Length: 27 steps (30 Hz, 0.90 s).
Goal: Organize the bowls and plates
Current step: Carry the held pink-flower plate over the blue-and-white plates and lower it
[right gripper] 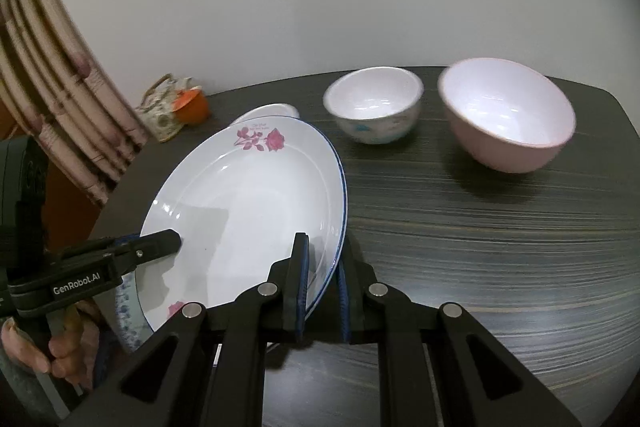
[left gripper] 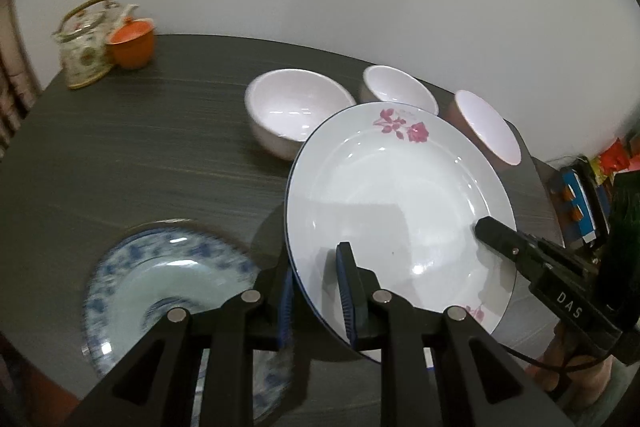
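Note:
A white plate with red roses (left gripper: 400, 195) is held tilted above the dark table between both grippers; it also shows in the right wrist view (right gripper: 248, 203). My left gripper (left gripper: 316, 291) is shut on its left rim. My right gripper (right gripper: 322, 287) is shut on its right rim, and shows in the left wrist view (left gripper: 496, 231). A blue patterned plate (left gripper: 160, 283) lies on the table below left. Three bowls stand behind: a pink-white one (left gripper: 292, 111), a small white one (left gripper: 400, 87) (right gripper: 374, 103), and a pink one (left gripper: 488, 127) (right gripper: 508, 115).
A floral teapot (left gripper: 86, 43) and an orange cup (left gripper: 132, 41) stand at the table's far left corner. A curtain (right gripper: 52, 99) hangs left of the table (right gripper: 500, 247). Coloured items (left gripper: 584, 195) sit beyond the table's right edge.

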Motion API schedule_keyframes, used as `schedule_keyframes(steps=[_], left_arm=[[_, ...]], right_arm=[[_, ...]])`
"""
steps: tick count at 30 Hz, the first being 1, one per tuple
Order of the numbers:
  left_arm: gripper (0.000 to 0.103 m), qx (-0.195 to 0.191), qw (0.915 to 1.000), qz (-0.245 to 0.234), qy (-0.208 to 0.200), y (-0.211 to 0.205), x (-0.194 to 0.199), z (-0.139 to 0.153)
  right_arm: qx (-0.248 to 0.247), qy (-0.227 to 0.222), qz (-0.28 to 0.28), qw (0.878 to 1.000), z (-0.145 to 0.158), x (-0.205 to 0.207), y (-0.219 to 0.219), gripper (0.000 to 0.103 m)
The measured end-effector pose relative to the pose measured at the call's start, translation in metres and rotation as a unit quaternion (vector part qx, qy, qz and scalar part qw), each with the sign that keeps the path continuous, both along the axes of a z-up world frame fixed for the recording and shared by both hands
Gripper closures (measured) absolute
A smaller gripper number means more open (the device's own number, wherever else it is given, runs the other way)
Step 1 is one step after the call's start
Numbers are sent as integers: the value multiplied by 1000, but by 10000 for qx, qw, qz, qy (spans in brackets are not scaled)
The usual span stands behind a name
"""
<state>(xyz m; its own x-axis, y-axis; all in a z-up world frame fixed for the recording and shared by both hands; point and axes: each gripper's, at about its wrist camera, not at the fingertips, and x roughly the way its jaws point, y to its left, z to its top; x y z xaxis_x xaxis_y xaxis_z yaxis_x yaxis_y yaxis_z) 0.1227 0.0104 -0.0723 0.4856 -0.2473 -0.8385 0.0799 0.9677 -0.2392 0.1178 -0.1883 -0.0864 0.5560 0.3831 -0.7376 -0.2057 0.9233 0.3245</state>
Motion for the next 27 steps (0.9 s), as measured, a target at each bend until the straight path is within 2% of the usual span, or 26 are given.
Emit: schedule_keyframes(steps=[5,11,20,27], left_arm=[[83,122,9995,272,-40,39,-22,9],[83,150,9977,655,2,86,-44,7],[83,152,9927,1141,360,138,-63,-16],[83,113,9895,1294,636,157,-67,-37]], right_arm=[[92,-34,258,9996,4,-7,40,90],[148,-25,580,9982,6,-14,84,90],[-6,173,996,9949,-10,-25,142,89],[-185,354,1148,9926,-28,-26,166,89]])
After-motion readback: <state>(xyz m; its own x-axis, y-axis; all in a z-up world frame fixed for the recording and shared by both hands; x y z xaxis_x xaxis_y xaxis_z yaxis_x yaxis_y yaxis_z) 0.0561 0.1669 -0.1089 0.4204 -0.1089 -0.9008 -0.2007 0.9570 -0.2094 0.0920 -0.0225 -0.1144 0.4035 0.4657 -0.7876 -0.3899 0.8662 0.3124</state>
